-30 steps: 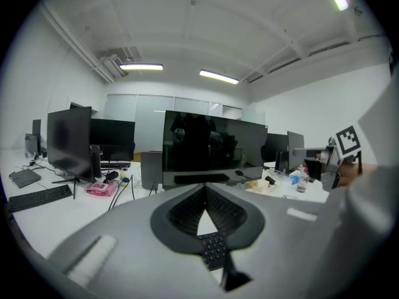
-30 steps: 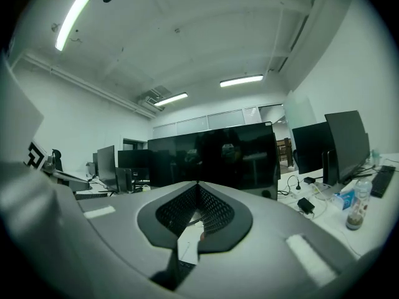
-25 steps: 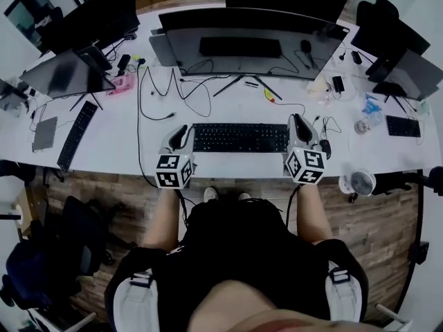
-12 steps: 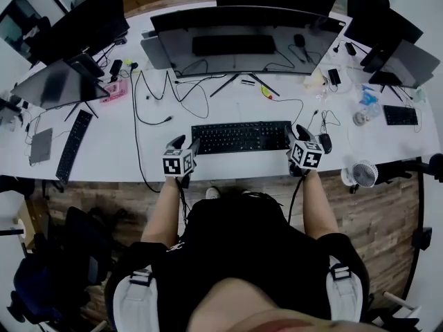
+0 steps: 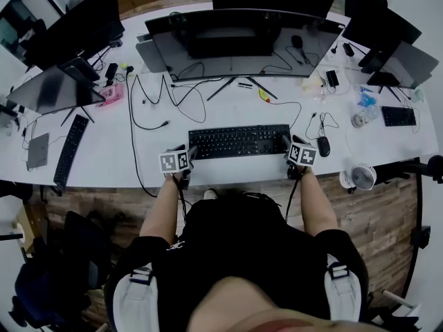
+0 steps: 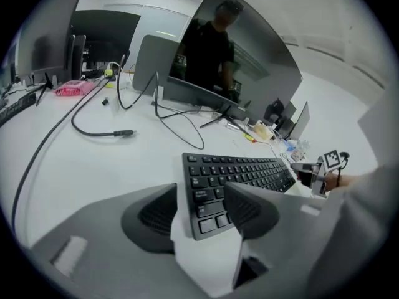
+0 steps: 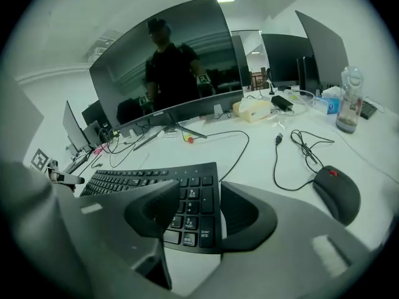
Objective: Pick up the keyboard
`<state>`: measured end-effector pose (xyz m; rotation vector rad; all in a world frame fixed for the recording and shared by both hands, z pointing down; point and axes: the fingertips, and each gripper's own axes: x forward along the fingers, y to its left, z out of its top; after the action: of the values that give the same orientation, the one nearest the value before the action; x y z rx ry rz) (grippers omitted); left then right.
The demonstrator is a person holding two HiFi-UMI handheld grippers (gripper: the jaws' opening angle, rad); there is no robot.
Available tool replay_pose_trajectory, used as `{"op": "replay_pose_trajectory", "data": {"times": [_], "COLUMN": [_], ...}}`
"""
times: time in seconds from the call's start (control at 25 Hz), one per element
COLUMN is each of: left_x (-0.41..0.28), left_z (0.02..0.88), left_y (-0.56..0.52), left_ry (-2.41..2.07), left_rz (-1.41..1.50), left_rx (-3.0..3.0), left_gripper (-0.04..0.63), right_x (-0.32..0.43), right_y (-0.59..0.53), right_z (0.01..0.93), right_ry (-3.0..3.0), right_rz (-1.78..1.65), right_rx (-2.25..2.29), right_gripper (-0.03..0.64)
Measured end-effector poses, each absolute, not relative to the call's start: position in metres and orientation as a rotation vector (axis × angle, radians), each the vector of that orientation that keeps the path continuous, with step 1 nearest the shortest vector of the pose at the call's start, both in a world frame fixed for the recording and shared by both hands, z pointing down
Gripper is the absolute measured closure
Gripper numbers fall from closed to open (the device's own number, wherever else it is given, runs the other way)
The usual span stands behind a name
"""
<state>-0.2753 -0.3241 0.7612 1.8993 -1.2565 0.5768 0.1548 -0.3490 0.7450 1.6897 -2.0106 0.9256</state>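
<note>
Head view is showing the keyboard [image 5: 239, 141] lying flat on the white desk [image 5: 104, 151], in front of the curved monitor [image 5: 242, 43] and near the desk's front edge. Left gripper [image 5: 190, 151] is sitting at its left end, right gripper [image 5: 288, 142] at its right end. Left gripper view: jaws are opening, standing wide, with the keyboard's near left corner between them, pads not pressing on it. Right gripper view: same deal, jaws opening wide around the numpad corner, not clamping. Mouse [image 7: 336, 192] is sitting just right of that gripper.
</note>
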Motion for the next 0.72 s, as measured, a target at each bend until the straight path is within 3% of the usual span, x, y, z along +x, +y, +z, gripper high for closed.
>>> {"op": "replay_pose_trajectory", "data": {"times": [0.72], "left_x": [-0.26], "left_z": [0.792], "left_y": [-0.342], "left_ry": [-1.046], "left_rz": [0.571], "left_rx": [1.86], "left_gripper": [0.339], "right_x": [0.151], "right_y": [-0.358], "right_z": [0.777], "right_ry": [-2.067], "right_rz": [1.274], "right_rx": [1.424], "right_gripper": [0.446]}}
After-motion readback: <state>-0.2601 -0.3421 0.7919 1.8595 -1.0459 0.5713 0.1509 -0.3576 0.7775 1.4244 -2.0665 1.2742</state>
